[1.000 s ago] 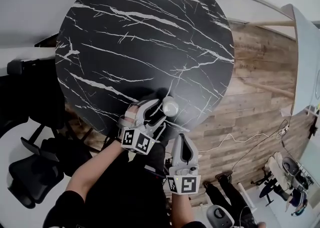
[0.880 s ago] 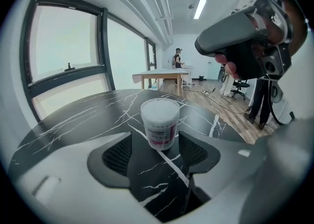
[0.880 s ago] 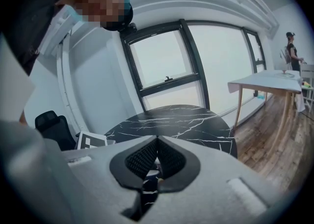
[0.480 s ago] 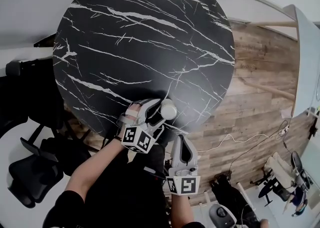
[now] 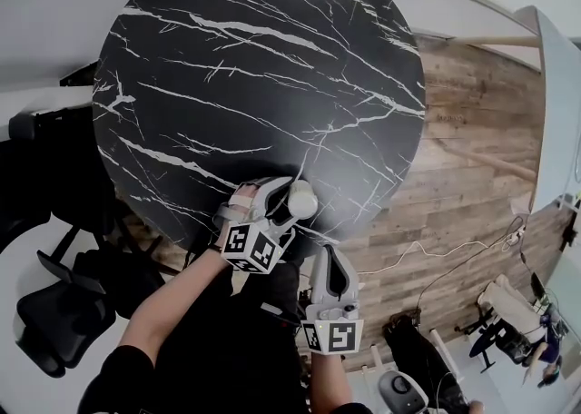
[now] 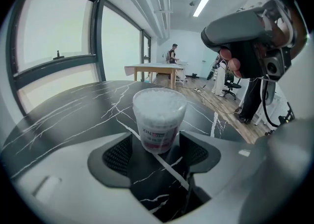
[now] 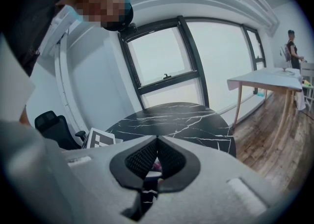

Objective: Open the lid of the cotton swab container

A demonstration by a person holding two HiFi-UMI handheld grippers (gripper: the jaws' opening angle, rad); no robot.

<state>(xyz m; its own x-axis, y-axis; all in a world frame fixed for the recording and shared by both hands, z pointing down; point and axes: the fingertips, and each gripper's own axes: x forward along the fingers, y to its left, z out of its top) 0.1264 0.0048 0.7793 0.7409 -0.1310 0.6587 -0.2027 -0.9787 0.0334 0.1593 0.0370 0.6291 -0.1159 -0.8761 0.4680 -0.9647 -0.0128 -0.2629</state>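
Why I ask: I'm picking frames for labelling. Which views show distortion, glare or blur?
Head view: sharp and evenly lit, with wide-angle bending toward the edges. Left gripper view: fisheye with dark corners, window blown out, cotton swab container crisp in the middle. Right gripper view: fisheye too, window washed out, a mosaic patch at top left.

The surface (image 5: 263, 85) is black marble with thin white veins all over. The cotton swab container (image 6: 159, 118) is clear, packed white, with a red-and-white label. Floor (image 5: 463, 158) is brown wood planks.
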